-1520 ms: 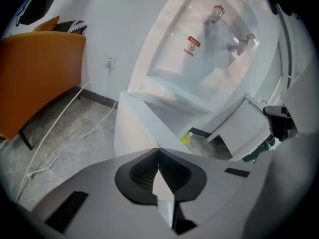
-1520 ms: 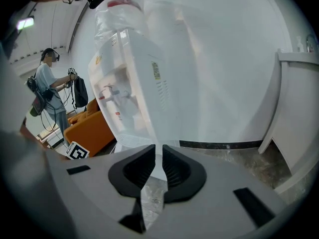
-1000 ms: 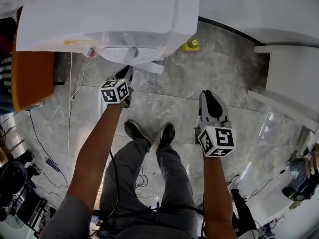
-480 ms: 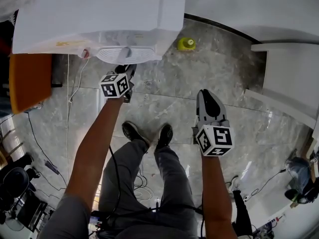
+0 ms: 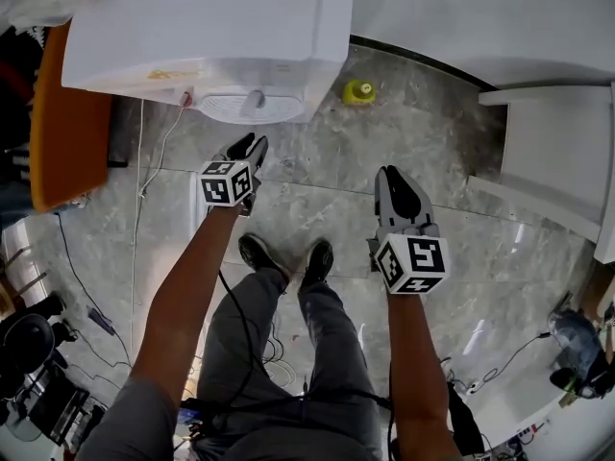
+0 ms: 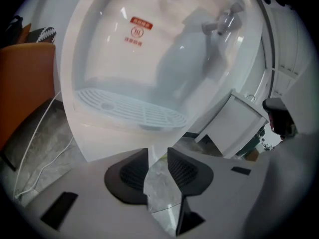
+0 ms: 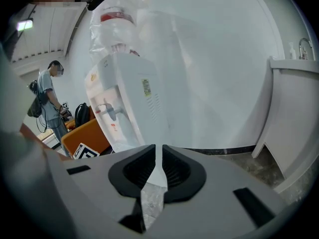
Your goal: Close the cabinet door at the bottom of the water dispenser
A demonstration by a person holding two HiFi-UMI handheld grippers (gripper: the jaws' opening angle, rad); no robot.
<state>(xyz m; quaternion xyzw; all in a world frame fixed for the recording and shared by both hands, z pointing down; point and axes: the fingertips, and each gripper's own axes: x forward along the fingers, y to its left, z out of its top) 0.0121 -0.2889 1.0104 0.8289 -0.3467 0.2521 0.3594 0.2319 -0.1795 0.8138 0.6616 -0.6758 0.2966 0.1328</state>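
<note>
The white water dispenser (image 5: 221, 27) stands at the top of the head view, its drip tray (image 5: 245, 104) facing me. In the left gripper view the lower front panel (image 6: 107, 141) below the tray (image 6: 129, 108) looks flush, with no door edge standing out. My left gripper (image 5: 247, 147) hovers just in front of the tray, apart from it. Its jaws have just been opening, and only floor shows between the pads (image 6: 158, 151). My right gripper (image 5: 396, 173) hangs over the floor to the right, away from the dispenser (image 7: 129, 108). It is shut and holds nothing (image 7: 158, 147).
An orange seat (image 5: 62, 113) stands left of the dispenser, with a white cable (image 5: 144, 190) on the marble floor. A yellow object (image 5: 359, 91) lies by the wall. A white counter (image 5: 548, 152) is at the right. My shoes (image 5: 288, 257) are below. A person (image 7: 50, 98) stands far off.
The white panel edge that stuck out under the dispenser a second ago is gone from view. The left gripper went in under the tray, then drew back, and its jaws opened.
</note>
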